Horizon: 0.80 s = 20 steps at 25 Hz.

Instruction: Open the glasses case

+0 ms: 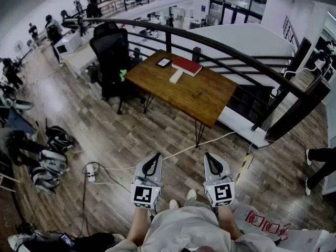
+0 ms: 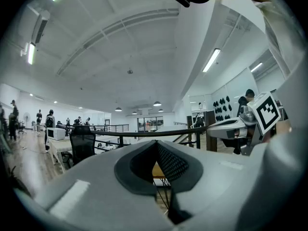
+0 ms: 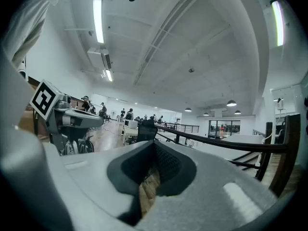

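Observation:
Across the floor ahead stands a wooden table, and on its far part lies a flat red case. A white box sits beside the case, and a pair of dark glasses lies nearer me. I hold both grippers level near my body, well short of the table. My left gripper and my right gripper are shut with nothing in them. In the left gripper view the jaw tips of the left gripper meet in front of the table. The right gripper view shows the same for the right gripper.
A dark tablet lies at the table's far corner. A black office chair stands at its left and a curved black railing runs behind it. A power strip with cables and bags lie on the floor to my left.

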Motion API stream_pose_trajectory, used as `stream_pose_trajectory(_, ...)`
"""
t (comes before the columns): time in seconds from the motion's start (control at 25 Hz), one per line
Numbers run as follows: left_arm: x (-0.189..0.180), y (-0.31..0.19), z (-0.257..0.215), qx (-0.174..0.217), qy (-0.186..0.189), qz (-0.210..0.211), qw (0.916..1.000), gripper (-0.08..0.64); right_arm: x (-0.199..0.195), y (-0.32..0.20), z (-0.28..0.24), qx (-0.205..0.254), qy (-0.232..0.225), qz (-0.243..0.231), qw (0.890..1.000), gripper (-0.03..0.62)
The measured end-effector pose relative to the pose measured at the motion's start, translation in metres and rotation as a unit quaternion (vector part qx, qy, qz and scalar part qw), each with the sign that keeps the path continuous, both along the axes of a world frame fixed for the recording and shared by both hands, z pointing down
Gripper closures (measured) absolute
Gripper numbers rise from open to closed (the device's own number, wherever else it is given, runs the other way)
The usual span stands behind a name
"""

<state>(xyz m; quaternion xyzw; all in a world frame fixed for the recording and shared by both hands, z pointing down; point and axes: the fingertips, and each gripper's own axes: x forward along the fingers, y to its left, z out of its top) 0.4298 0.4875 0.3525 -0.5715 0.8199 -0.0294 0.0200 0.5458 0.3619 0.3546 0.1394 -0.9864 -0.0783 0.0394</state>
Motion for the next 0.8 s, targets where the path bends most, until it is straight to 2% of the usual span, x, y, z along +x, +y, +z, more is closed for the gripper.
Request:
stream_pose_trajectory(0.28, -0.006, 0.014, 0.002, 0.004, 0.003, 0.002, 1.0000, 0.540, -0.012, 0.013, 0.000, -0.012, -0.013, 0.002, 1.000, 0.588)
stream_pose_trajectory(0.48, -0.013, 0.012, 0.002, 0.008, 0.004, 0.004, 0.9999, 0.540, -0.025, 0.016, 0.002, 0.002, -0.006, -0.002, 1.000, 0.588)
stream_pose_trajectory(0.8, -0.039, -0.005, 0.002, 0.013, -0.001, -0.002, 0.9999, 0.540, -0.056, -0.001, 0.005, -0.001, -0.007, -0.012, 1.000, 0.588)
